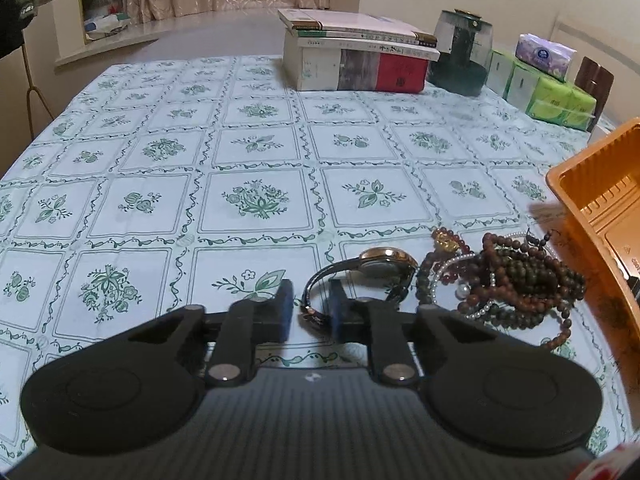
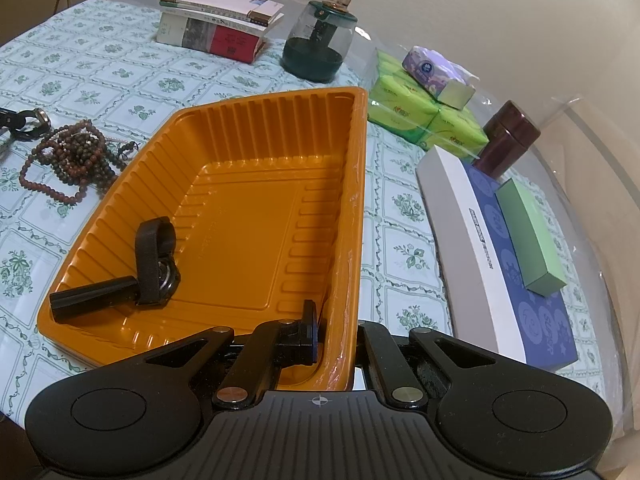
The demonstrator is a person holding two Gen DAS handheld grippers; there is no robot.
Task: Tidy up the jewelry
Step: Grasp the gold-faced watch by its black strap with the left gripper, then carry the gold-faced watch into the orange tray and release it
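A gold-rimmed watch point(image 1: 384, 266) with a dark strap lies on the tablecloth. My left gripper point(image 1: 310, 308) is low over it, its blue pads either side of the strap loop, jaws narrowly apart and not closed on it. A heap of bead bracelets point(image 1: 512, 280) lies right of the watch; the heap also shows in the right wrist view point(image 2: 76, 156). My right gripper point(image 2: 340, 336) is shut on the near right wall of the orange tray point(image 2: 344, 208). A black watch point(image 2: 156, 260) lies inside the tray at the near left.
A stack of books point(image 1: 356, 56), a dark green glass-domed jar point(image 1: 464, 52) and tissue packs point(image 1: 548, 84) stand at the table's far side. A white and blue box point(image 2: 496, 256) with a green box point(image 2: 528, 236) on it, and a dark cylinder point(image 2: 508, 136), lie right of the tray.
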